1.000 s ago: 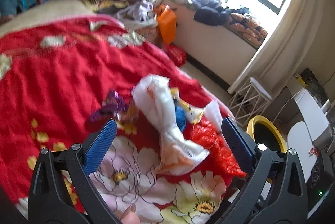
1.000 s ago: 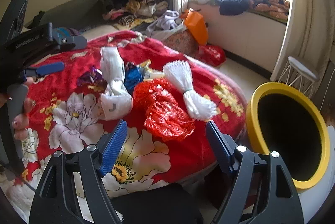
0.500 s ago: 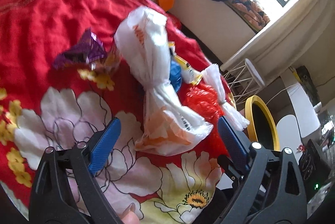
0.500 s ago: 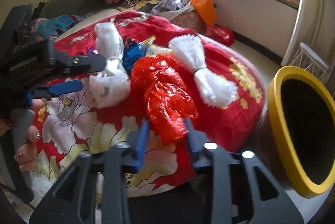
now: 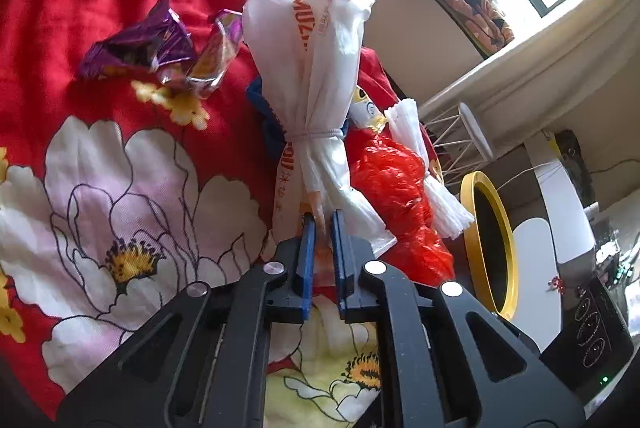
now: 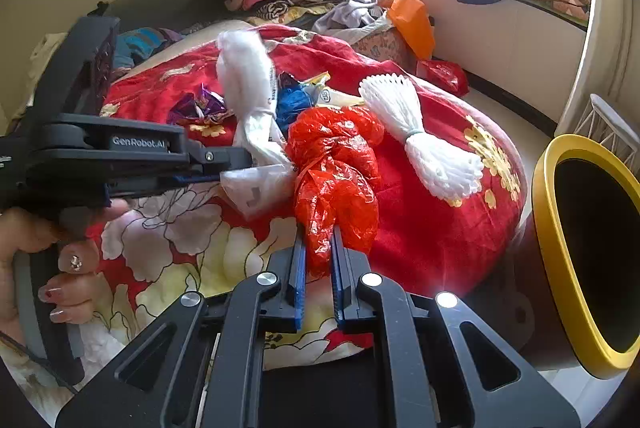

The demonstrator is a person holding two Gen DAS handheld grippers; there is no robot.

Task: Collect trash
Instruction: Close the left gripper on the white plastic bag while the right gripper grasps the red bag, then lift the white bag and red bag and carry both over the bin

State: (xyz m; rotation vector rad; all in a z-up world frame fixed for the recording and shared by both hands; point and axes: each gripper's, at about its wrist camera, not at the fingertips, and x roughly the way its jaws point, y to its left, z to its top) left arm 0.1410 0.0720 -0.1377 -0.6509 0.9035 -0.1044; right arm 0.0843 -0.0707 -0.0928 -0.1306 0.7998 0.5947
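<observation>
Holding both catches firmly matters now: your left tongs [image 5: 320, 218] are clamped on the loose tail of the white tied bag [image 5: 308, 48] at frame centre, and your right tongs [image 6: 316, 232] pinch the red plastic bag [image 6: 336, 164] on the bed [image 6: 420, 228]. Lift each straight up so the thin plastic does not slip, then swing towards the yellow-rimmed bin [image 6: 548, 228] at the right edge.

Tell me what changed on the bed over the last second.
Both grippers have just been closing: the left gripper came down and clamped the white bag's tail, and the right gripper clamped the red bag's end. The purple wrapper, the white net bundle and the yellow-rimmed bin stayed put.
</observation>
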